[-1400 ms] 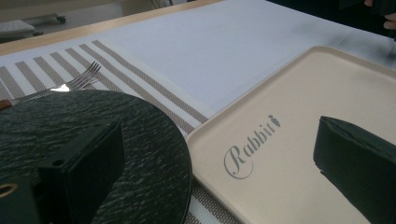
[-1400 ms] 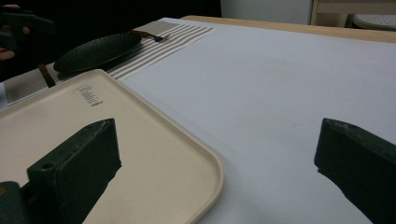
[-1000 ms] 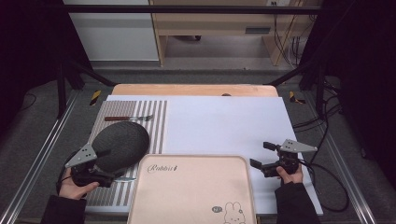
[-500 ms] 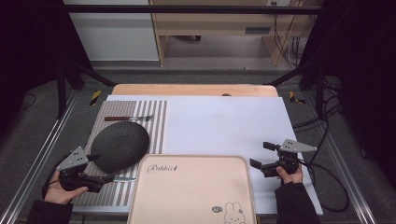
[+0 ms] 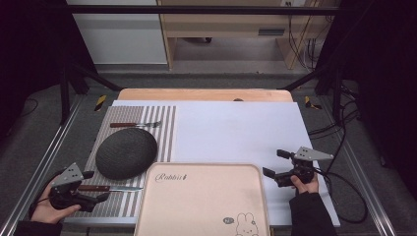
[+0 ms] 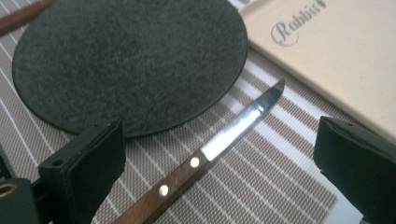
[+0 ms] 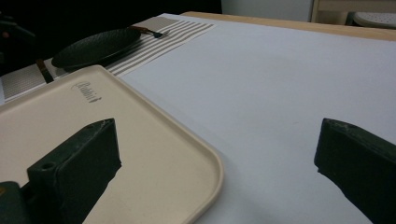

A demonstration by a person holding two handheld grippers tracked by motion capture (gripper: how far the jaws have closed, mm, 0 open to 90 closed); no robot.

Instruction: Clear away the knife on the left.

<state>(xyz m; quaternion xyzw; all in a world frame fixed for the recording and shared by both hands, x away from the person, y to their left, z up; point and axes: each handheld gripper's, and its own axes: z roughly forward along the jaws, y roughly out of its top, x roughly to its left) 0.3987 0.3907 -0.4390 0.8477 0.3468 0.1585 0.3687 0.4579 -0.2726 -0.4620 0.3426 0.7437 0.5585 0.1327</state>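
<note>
My left gripper (image 6: 219,186) is wide open over the knife (image 6: 205,154). I should go low and squeeze its brown handle (image 6: 163,198).

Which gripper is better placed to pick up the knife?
Left. The left gripper is open right at the knife, whose wooden handle lies between its jaws. The right gripper sits across the tray.

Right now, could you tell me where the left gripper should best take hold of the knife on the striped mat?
Probably by the wooden handle, which lies nearest the open left gripper. Come from above, jaws across its width; the knife lies flat on the striped mat, blade pointing toward the tray.
</note>
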